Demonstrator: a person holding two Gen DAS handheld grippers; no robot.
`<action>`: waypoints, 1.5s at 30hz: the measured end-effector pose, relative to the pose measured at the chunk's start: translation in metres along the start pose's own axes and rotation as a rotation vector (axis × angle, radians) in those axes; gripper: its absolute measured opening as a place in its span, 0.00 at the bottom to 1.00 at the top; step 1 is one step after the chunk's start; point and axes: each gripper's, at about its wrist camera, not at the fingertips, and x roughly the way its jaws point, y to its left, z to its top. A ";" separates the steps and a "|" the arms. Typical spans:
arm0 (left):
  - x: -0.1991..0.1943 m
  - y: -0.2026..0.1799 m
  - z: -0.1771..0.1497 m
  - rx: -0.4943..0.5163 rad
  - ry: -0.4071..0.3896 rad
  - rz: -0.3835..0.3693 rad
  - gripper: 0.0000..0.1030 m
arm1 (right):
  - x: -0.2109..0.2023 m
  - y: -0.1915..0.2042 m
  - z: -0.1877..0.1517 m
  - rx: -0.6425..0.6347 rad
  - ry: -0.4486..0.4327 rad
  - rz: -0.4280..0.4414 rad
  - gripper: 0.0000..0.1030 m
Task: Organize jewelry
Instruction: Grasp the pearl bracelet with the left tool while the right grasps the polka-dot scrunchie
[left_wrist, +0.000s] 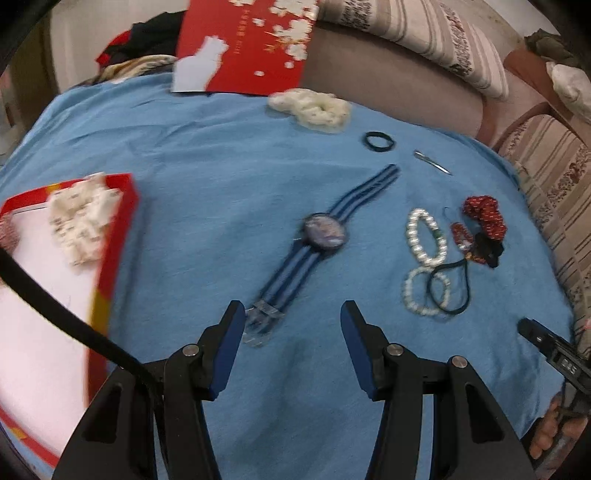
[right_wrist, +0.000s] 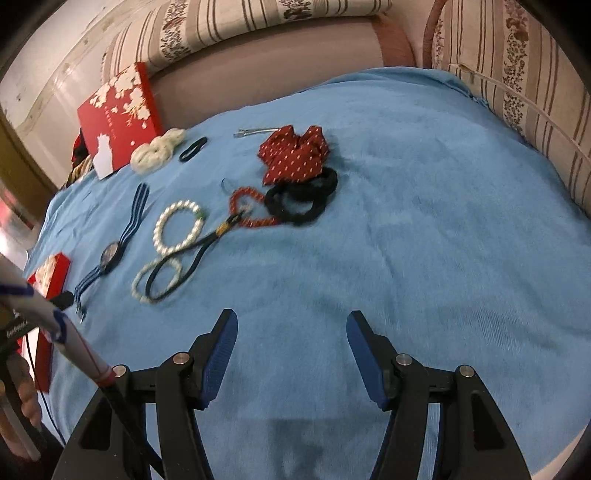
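Jewelry lies spread over the blue cloth (left_wrist: 207, 177) in front of you. You can count one watch (left_wrist: 325, 229) with a blue striped strap, two pearl bracelets (left_wrist: 424, 238), one red bead bracelet (right_wrist: 248, 210), one dark cord loop (right_wrist: 173, 273) crossing the nearer pearl ring, one thin black hair tie (left_wrist: 379, 141), one metal clip (left_wrist: 431, 161), one red dotted scrunchie (right_wrist: 293, 153), one black scrunchie (right_wrist: 303, 197) touching it, and one cream scrunchie (left_wrist: 314, 107) at the far edge.

Your left gripper (left_wrist: 291, 325) is released, its jaws spread wide, with the watch's buckle end lying just beside the left fingertip. Your right gripper (right_wrist: 291, 332) is likewise spread apart and holds nothing, over bare cloth well apart from the pieces.

The left wrist view shows you the open red box (left_wrist: 122, 236) at the left with another cream scrunchie (left_wrist: 83, 225) inside. The right wrist view shows only a corner of that box. The red lid (right_wrist: 118, 118) with white blossoms stands propped at the far edge in both views. The right wrist view shows the red dotted scrunchie spread out clearly; the left view shows it small and blurred.
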 end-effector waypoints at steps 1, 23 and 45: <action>0.004 -0.005 0.002 0.005 0.006 -0.015 0.51 | 0.003 -0.001 0.005 -0.001 -0.005 0.000 0.64; 0.080 -0.103 0.067 0.215 0.077 -0.153 0.36 | 0.063 0.003 0.111 -0.083 -0.064 -0.012 0.64; -0.018 -0.077 0.071 0.070 -0.060 -0.238 0.09 | -0.022 0.015 0.119 -0.047 -0.193 0.022 0.14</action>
